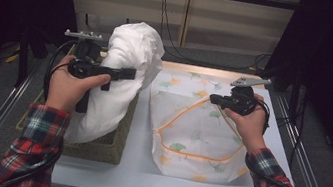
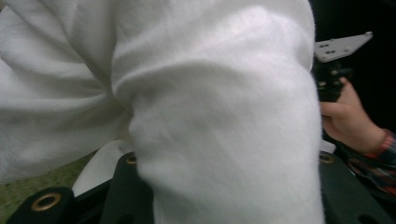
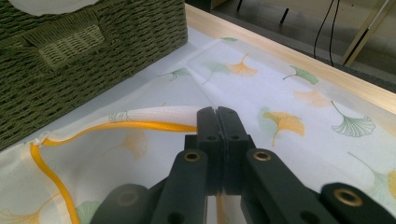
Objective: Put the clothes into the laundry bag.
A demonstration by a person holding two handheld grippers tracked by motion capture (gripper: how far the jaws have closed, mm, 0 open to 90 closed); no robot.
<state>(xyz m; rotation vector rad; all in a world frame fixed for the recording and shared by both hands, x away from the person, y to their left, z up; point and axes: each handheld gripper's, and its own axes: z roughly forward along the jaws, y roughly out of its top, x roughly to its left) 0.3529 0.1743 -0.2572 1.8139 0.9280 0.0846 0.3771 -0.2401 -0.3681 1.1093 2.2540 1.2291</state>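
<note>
Aloft, left gripper [image 1: 127,73] clutching white cloth [image 1: 129,62]

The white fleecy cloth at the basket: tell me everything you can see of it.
The white fleecy cloth is soft, thick and bunched into folds. Its upper part is lifted above the green woven basket, gripped by the left gripper; in the left gripper view it bulges between the jaws. Its lower part hangs into the basket.

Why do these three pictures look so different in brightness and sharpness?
High view: the table is lit, the room around it dark. Left gripper view: the white cloth sits so close that it is soft and blurred. Right gripper view: the leaf-print bag and woven basket are evenly lit and sharp.
</note>
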